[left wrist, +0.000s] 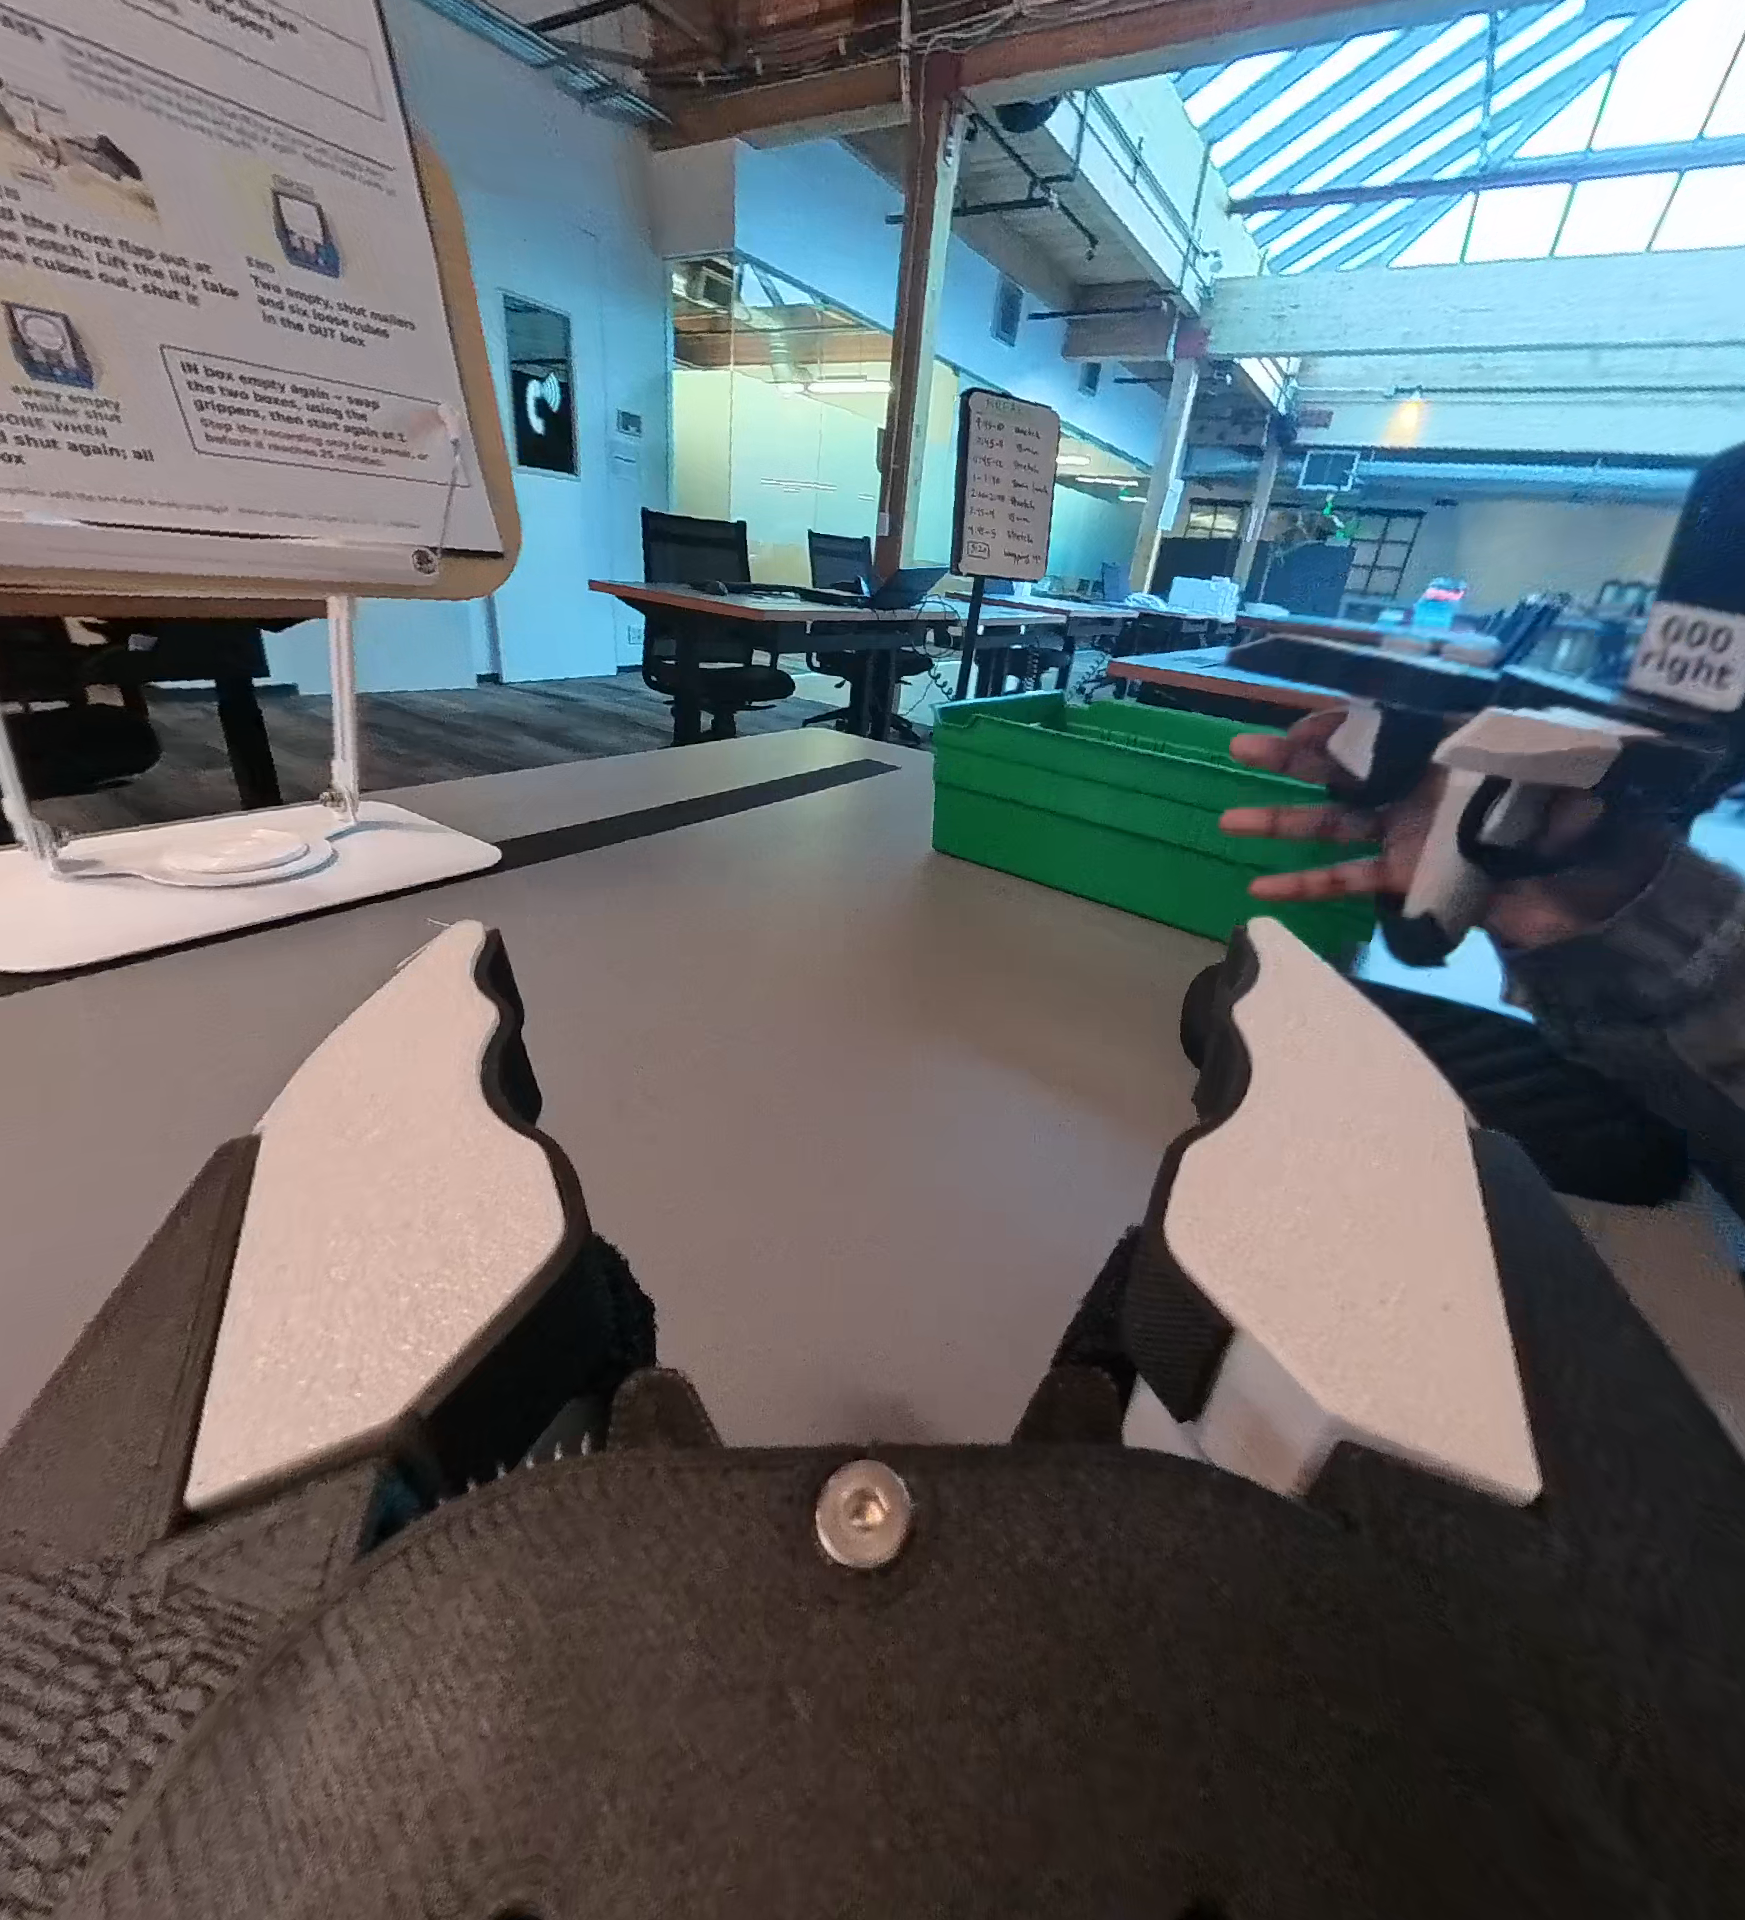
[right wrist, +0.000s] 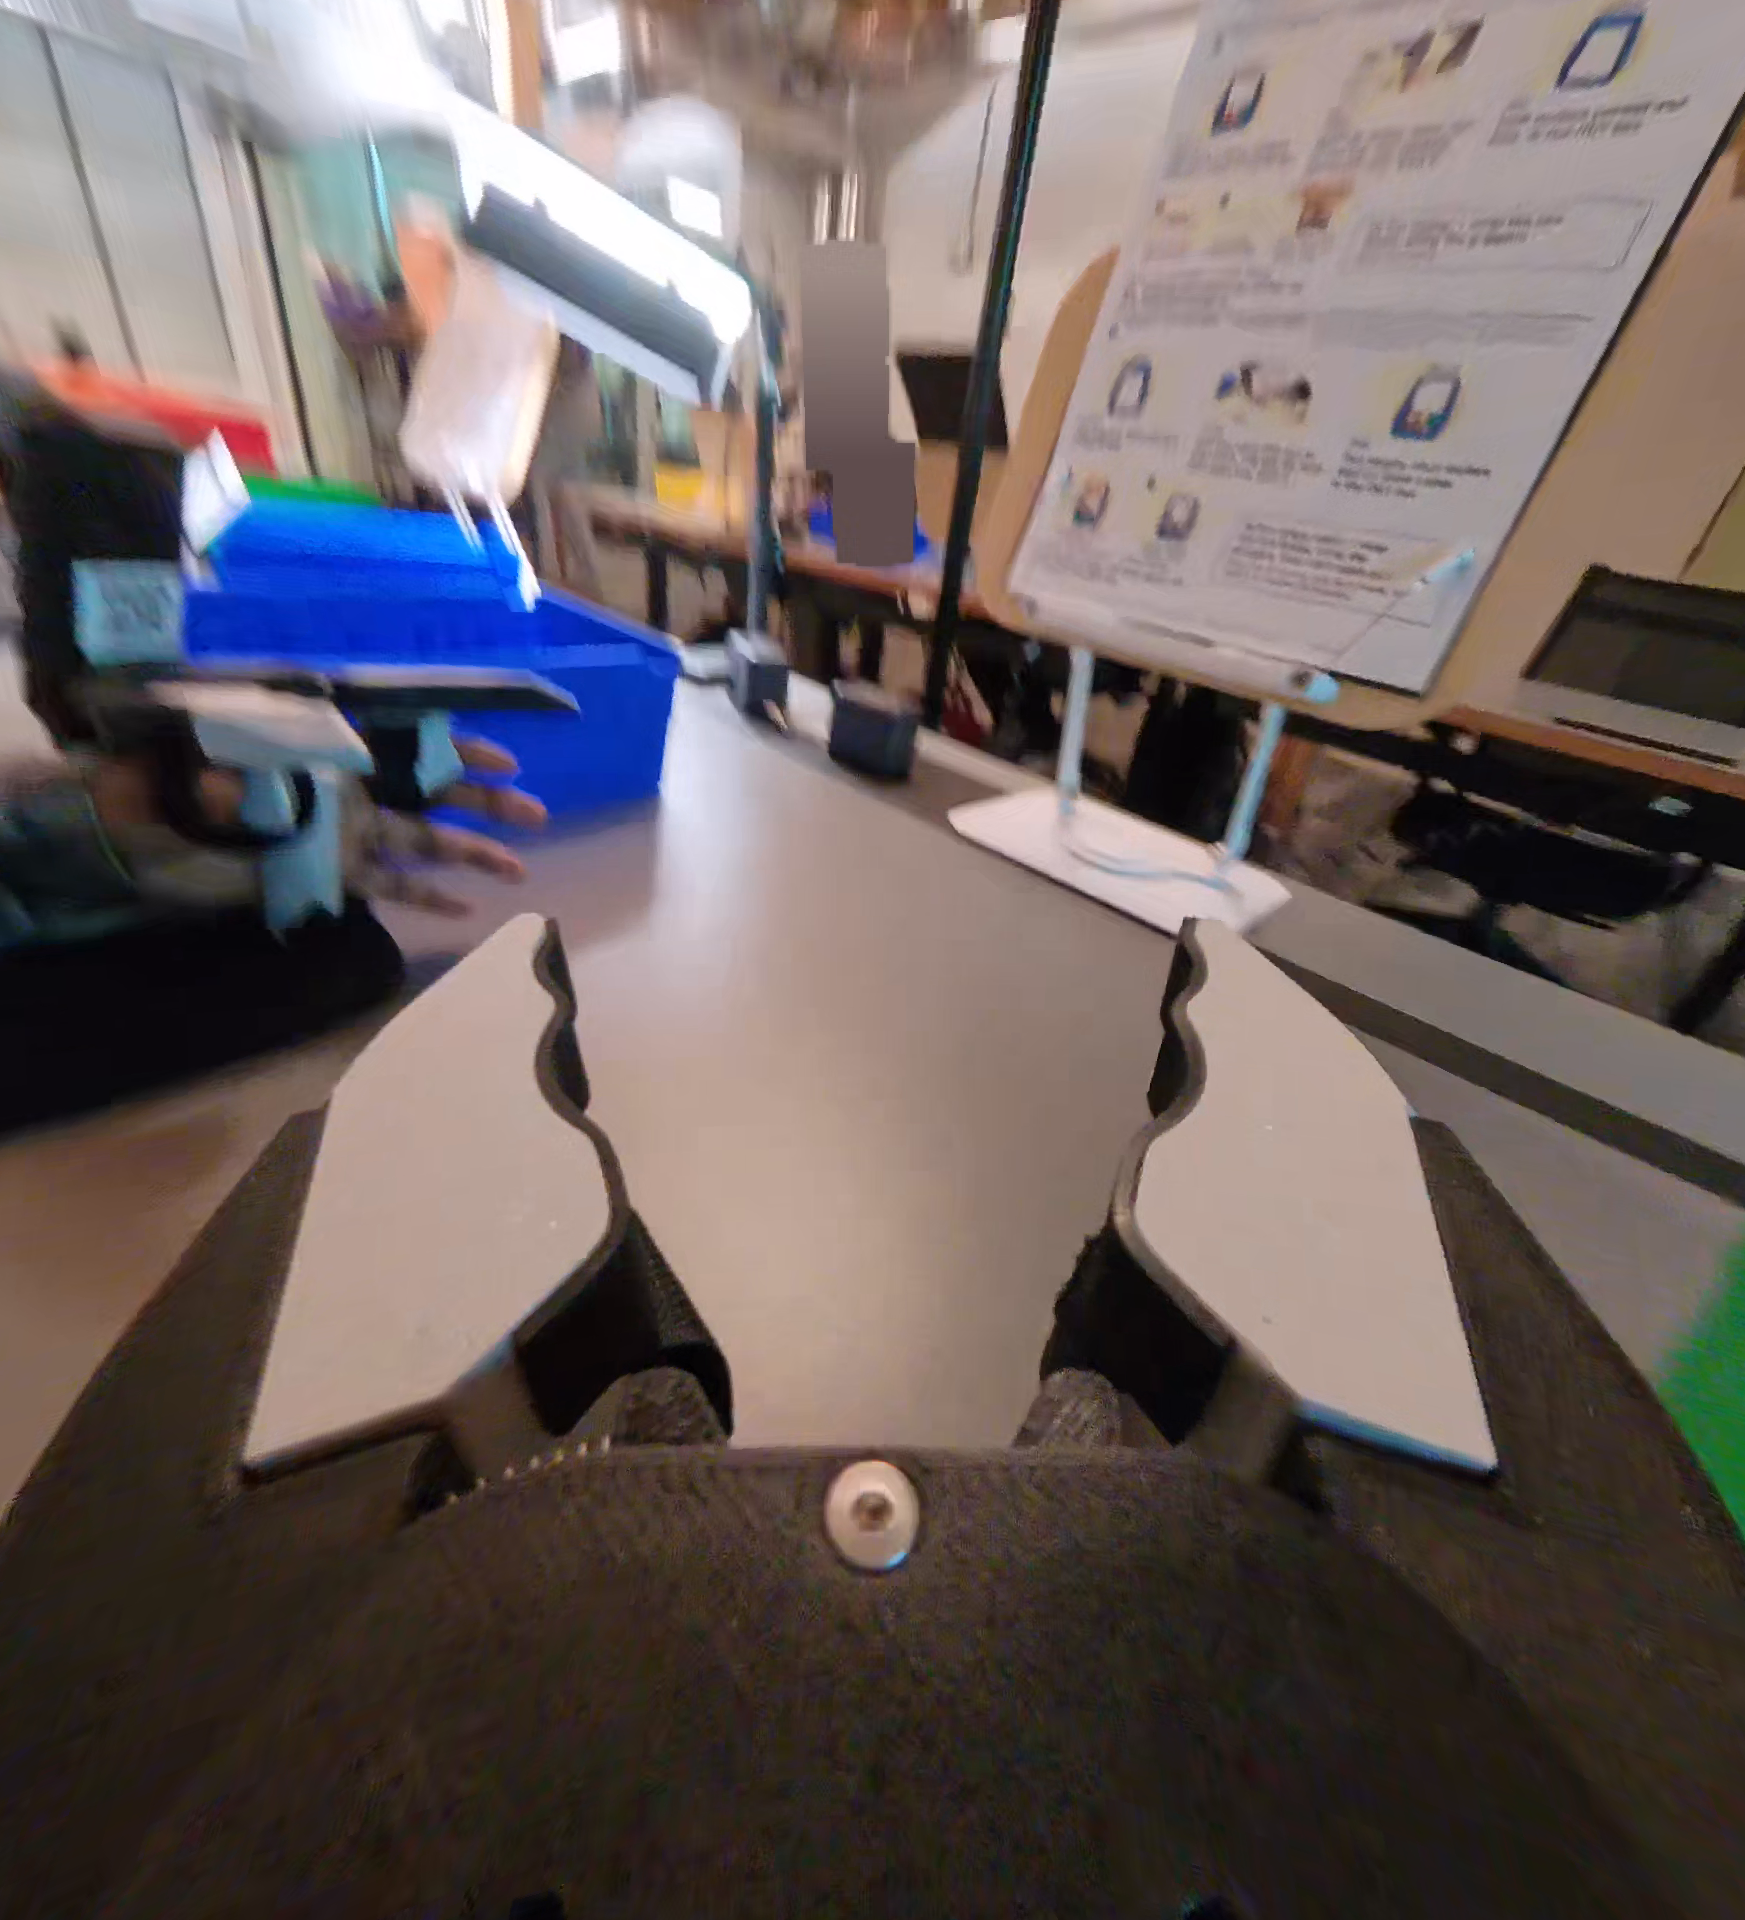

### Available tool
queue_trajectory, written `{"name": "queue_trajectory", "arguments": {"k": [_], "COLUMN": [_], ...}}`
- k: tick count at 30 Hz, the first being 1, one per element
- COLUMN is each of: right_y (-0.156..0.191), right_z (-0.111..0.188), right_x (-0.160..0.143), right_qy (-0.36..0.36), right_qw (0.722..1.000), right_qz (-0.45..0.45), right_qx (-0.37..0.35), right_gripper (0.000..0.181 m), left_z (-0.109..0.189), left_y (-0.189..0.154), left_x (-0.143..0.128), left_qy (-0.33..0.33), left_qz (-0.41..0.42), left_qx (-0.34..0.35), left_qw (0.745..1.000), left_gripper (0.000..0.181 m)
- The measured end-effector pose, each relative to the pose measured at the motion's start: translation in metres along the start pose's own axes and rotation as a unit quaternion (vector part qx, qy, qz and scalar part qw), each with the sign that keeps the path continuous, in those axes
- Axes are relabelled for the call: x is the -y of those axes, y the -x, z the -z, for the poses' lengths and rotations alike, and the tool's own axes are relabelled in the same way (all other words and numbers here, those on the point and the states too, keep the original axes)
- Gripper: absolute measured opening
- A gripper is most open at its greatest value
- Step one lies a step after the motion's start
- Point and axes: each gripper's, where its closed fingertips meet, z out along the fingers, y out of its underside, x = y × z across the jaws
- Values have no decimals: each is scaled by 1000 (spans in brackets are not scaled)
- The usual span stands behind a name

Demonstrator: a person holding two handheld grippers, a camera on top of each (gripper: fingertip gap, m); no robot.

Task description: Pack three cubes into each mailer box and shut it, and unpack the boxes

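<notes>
Bins only, green bin (left wrist: 1107, 821) and blue bin (right wrist: 494, 665), on grey table (left wrist: 795, 1039); left gripper (left wrist: 868, 997) and right gripper (right wrist: 863, 987) both spread, holding nothing.

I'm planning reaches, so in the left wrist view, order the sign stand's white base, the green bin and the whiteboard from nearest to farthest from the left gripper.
From the left gripper:
1. White base, front left on the table.
2. Green bin, front right.
3. Whiteboard, beyond the table.
The first two are close.

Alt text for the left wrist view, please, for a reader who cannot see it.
The left tool hovers open and empty over a bare grey table. A green bin sits ahead to the right, an instruction sheet on a white stand to the left, and a hand holds the right tool.
</notes>
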Motion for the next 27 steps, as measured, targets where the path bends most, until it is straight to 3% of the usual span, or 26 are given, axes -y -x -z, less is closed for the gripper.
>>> {"name": "queue_trajectory", "arguments": {"k": [3, 5, 9, 13, 14, 18, 22, 24, 26, 27], "right_y": [15, 8, -18, -62, -72, -98, -102, -105, -104, -103], "right_z": [-6, -1, 11, 48, 58, 93, 120, 129, 130, 127], "right_x": [7, 11, 16, 26, 20, -27, -67, -80, -89, -90], "right_qy": [-116, -104, -138, -150, -121, 56, 229, 285, 321, 325], "right_qw": [992, 994, 987, 959, 955, 943, 915, 891, 878, 878], "right_qz": [-45, 9, -12, 3, -18, -61, -75, -60, -36, -30], "right_qx": [20, -8, -81, -238, -269, -321, -325, -347, -352, -351], "right_gripper": [115, 113, 107, 69, 61, 60, 55, 36, 6, 4], "left_z": [-1, -2, -2, -2, -2, -1, -1, -1, -1, -1], "left_y": [-6, -9, -9, -11, -11, -10, -8, -7, -6, -6], "left_x": [-1, -3, -2, -2, -3, -2, -2, -2, -2, -2], "left_qy": [6, 10, 9, 8, 10, 7, 5, 5, 5, 6], "left_qz": [-25, -37, -40, -47, -49, -43, -37, -34, -33, -34], "left_qx": [-6, -9, -7, -8, -9, -7, -5, -3, -2, -1], "left_qw": [1000, 999, 999, 999, 999, 999, 999, 999, 999, 999], "left_gripper": [125, 124, 124, 124, 124, 124, 123, 123, 122, 122]}}
